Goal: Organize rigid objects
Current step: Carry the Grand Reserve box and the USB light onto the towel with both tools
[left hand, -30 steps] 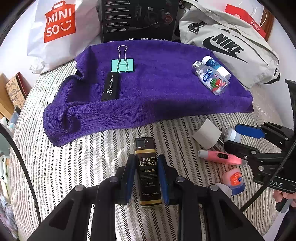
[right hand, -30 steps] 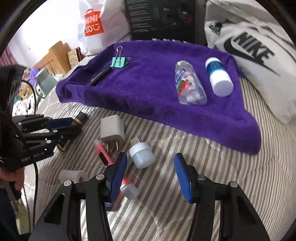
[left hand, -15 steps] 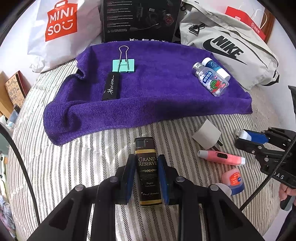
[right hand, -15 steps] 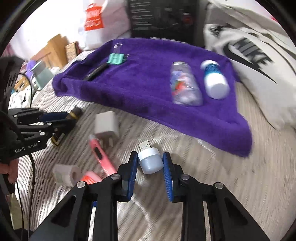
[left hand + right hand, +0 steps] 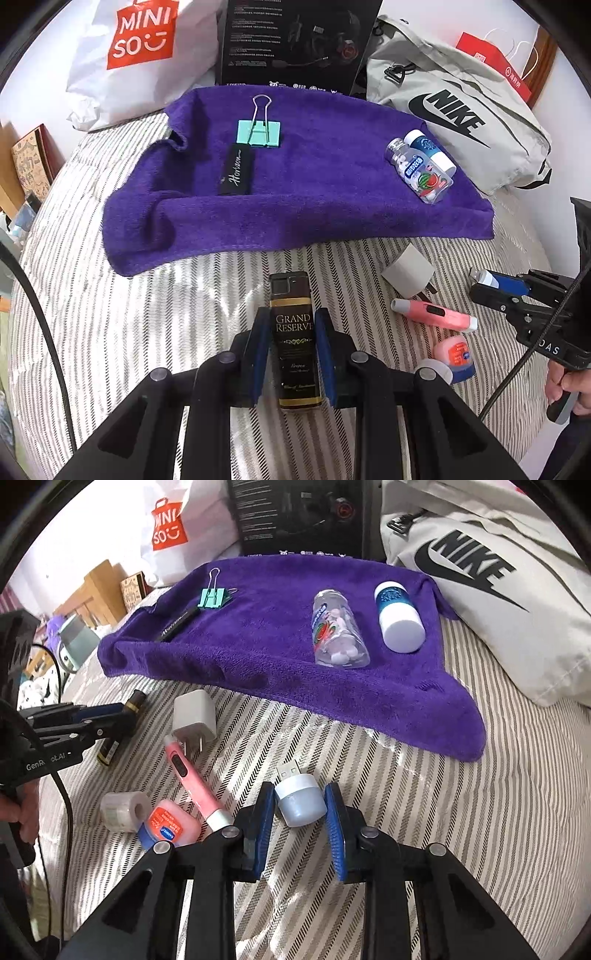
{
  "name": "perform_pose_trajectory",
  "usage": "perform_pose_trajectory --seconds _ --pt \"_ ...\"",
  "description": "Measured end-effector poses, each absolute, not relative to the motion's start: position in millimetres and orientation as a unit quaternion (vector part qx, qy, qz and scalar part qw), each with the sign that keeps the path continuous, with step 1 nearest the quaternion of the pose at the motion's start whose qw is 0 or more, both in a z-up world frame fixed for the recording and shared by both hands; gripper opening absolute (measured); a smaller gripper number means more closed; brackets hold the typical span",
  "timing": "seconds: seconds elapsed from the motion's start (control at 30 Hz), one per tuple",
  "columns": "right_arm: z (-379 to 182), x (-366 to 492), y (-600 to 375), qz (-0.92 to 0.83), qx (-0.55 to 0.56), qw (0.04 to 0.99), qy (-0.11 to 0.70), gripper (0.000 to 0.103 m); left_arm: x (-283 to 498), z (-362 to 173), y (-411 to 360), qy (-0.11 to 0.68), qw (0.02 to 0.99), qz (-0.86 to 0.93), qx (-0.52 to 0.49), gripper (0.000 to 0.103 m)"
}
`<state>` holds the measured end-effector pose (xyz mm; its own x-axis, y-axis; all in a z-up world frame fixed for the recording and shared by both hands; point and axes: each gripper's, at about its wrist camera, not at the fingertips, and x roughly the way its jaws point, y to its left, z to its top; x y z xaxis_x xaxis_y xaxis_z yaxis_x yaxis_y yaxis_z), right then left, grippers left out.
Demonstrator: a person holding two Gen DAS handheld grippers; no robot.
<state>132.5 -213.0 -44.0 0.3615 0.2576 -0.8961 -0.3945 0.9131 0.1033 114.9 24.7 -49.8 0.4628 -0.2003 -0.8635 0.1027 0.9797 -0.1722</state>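
**Two small items held over the striped bed**

A black lighter (image 5: 294,341) marked "Grand Reserve" is pinched between the fingers of the left gripper (image 5: 293,360), low over the striped bed cover (image 5: 140,332), near the front edge of the purple towel (image 5: 314,199). A small white USB lamp (image 5: 301,799), its plug pointing away, is clamped between the blue-padded fingers of the right gripper (image 5: 300,825).

On the bed cover, between the two grippers, a white charger plug (image 5: 195,716), a pink pen-like tool (image 5: 192,781), a small red-labelled jar (image 5: 168,827) and a small roll of tape (image 5: 123,810) are seen close together.

On the towel, a teal binder clip (image 5: 258,131) and a black "Horizon" tag (image 5: 236,170) lie at the far left; a clear candy bottle (image 5: 419,173) and a white-capped blue bottle (image 5: 397,616) lie side by side at the right.

Behind the towel, a Miniso bag (image 5: 142,40), a black box (image 5: 295,40) and a grey Nike bag (image 5: 461,122) are found.
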Motion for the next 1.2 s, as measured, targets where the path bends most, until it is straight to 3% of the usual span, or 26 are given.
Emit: perform_pose_trajectory --seconds 0.7,1.2 --pt "-35.8 133.3 -215.5 0.211 -0.048 0.822 0.527 0.028 111.3 -56.4 -1.2 0.514 0.854 -0.079 0.027 0.023" --pt "-32.8 133.7 -210.6 0.218 -0.048 0.820 0.527 0.028 110.2 -40.1 13.8 0.502 0.861 -0.079 -0.002 0.023"
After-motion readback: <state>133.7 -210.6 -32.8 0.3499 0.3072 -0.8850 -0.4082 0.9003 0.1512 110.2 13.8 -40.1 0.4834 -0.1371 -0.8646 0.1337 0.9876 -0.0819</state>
